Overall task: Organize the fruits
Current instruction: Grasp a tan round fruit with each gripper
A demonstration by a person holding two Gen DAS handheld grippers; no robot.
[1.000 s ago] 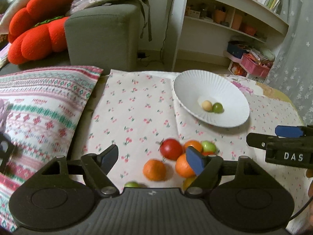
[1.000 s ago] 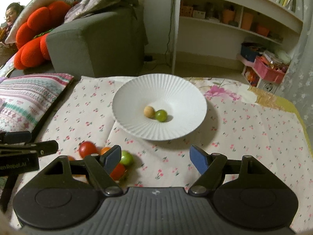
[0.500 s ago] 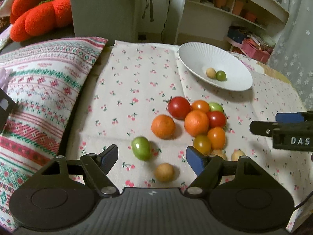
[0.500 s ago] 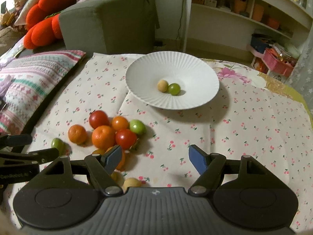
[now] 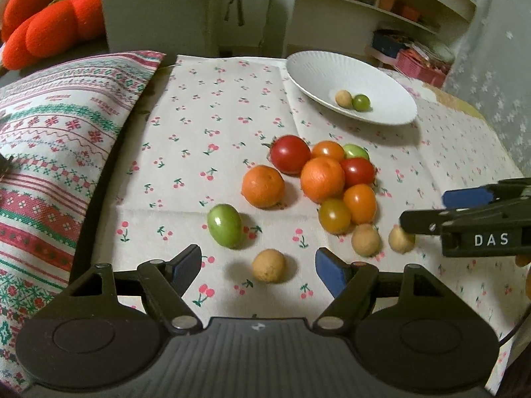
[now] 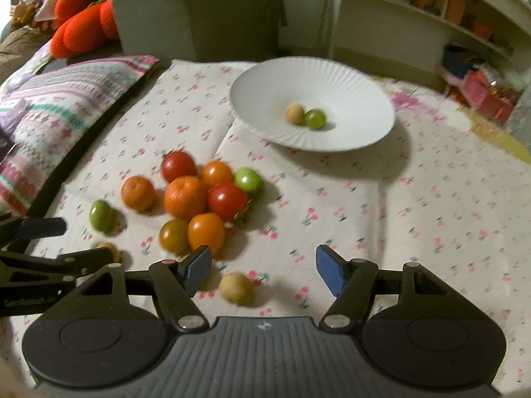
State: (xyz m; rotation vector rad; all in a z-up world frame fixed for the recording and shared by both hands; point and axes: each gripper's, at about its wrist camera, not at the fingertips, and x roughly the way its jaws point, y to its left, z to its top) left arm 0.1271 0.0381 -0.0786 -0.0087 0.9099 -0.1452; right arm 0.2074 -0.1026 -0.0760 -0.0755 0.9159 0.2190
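A pile of red, orange and green fruits [image 5: 327, 175] lies on the cherry-print cloth, also in the right wrist view [image 6: 199, 199]. A green tomato [image 5: 225, 225] and small tan fruits [image 5: 268, 265] lie nearer. The white plate [image 5: 318, 73] holds a tan fruit [image 5: 343, 98] and a green one [image 5: 361, 102]. My left gripper [image 5: 257, 265] is open and empty, with a tan fruit between its fingers' line. My right gripper [image 6: 264, 263] is open and empty above another tan fruit [image 6: 236, 288]. The right gripper also shows in the left wrist view [image 5: 464, 212].
A patterned cushion [image 5: 49, 152] lies along the left of the cloth. A grey sofa [image 5: 159, 10] with red plush [image 5: 49, 23] stands behind. Shelves [image 5: 381, 6] and a pink basket [image 5: 421, 66] are at the back right.
Both grippers have pulled back towards me and tilted down, so the whole fruit pile and the near tan fruits have come into view. Both stay open and empty.
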